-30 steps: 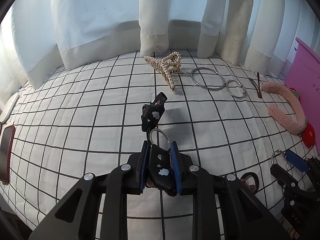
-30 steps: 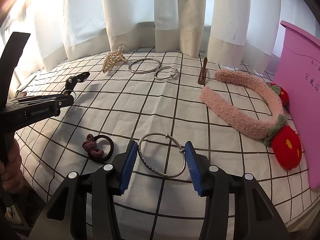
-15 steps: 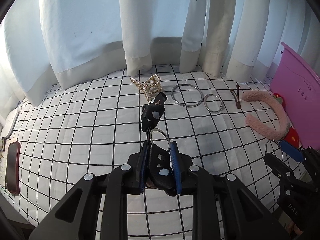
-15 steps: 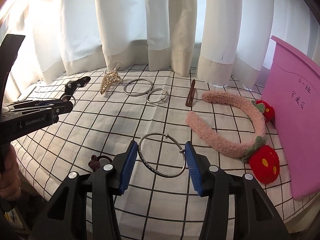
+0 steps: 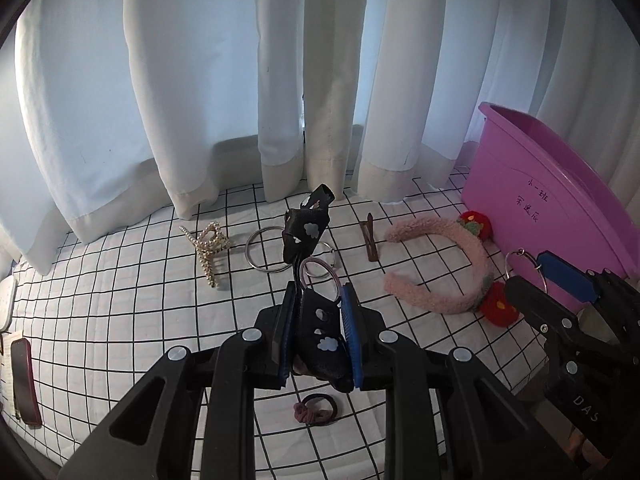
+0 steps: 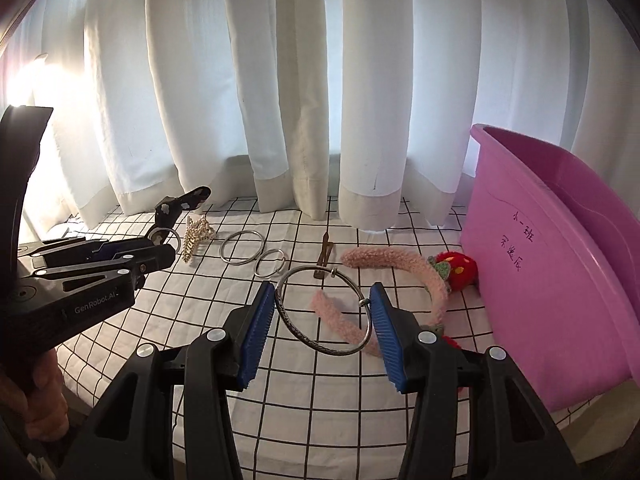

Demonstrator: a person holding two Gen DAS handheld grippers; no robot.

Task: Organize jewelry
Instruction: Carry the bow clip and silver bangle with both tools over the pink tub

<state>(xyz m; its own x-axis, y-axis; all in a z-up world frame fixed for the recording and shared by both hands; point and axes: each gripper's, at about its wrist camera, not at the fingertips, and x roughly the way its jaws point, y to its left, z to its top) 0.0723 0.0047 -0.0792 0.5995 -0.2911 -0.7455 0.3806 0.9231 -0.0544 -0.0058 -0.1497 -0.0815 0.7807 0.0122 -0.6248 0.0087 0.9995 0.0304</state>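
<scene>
My left gripper [image 5: 318, 304] is shut on a black hair clip with white flowers [image 5: 306, 236] that has a metal ring [image 5: 318, 276] on it, held high above the table. It also shows at the left of the right wrist view [image 6: 160, 240]. My right gripper [image 6: 324, 316] is shut on a silver bangle [image 6: 320, 312], held in the air left of the pink tub [image 6: 560, 248]. It shows at the right of the left wrist view [image 5: 532, 276]. The tub [image 5: 560, 208] stands at the right on the checked cloth.
On the checked cloth [image 5: 120, 300] lie a pearl claw clip [image 5: 208, 244], two silver bangles [image 5: 264, 252], a brown hair clip [image 5: 370, 238], a pink fuzzy headband with strawberries [image 5: 452, 264] and a dark hair tie [image 5: 318, 410]. White curtains hang behind. A phone [image 5: 24, 380] lies far left.
Both grippers have risen from the table with their items and swung right toward the pink tub, which now shows larger in both views.
</scene>
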